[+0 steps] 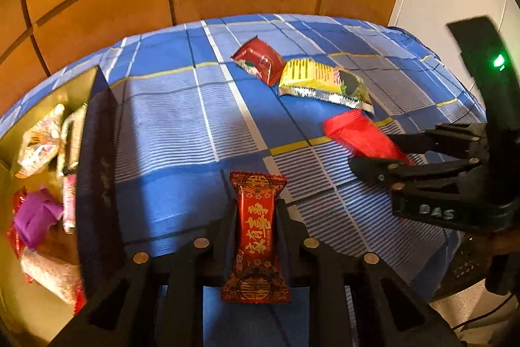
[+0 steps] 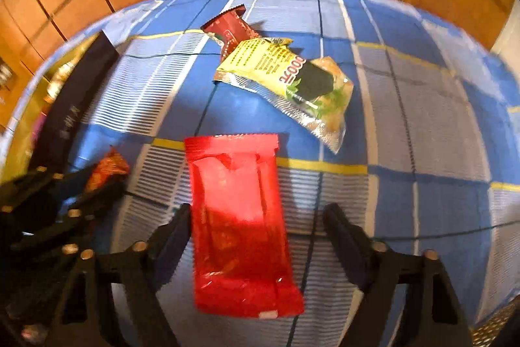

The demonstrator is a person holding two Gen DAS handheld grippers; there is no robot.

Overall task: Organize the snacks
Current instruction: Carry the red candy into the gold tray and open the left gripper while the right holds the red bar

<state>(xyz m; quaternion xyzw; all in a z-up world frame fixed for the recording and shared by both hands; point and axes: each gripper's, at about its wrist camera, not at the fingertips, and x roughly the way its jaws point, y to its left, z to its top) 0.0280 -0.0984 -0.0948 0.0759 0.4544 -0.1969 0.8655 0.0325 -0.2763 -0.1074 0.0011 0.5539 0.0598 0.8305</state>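
Pinching a red-gold candy [image 1: 256, 236], the left gripper [image 1: 256, 217] should next carry it to the box [image 1: 97, 132] — the right gripper [image 2: 256, 236], jaws spread, straddles a red packet [image 2: 240, 217].

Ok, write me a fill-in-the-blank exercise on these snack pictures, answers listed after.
1. The left hand-held gripper is shut on a red and ___ patterned candy.
2. The plain red packet lies between the right hand-held gripper's ___ jaws.
3. The yellow packet partly overlaps a dark ___ packet.
4. Everything rests on a ___ checked cloth.

Answers: gold; open; red; blue
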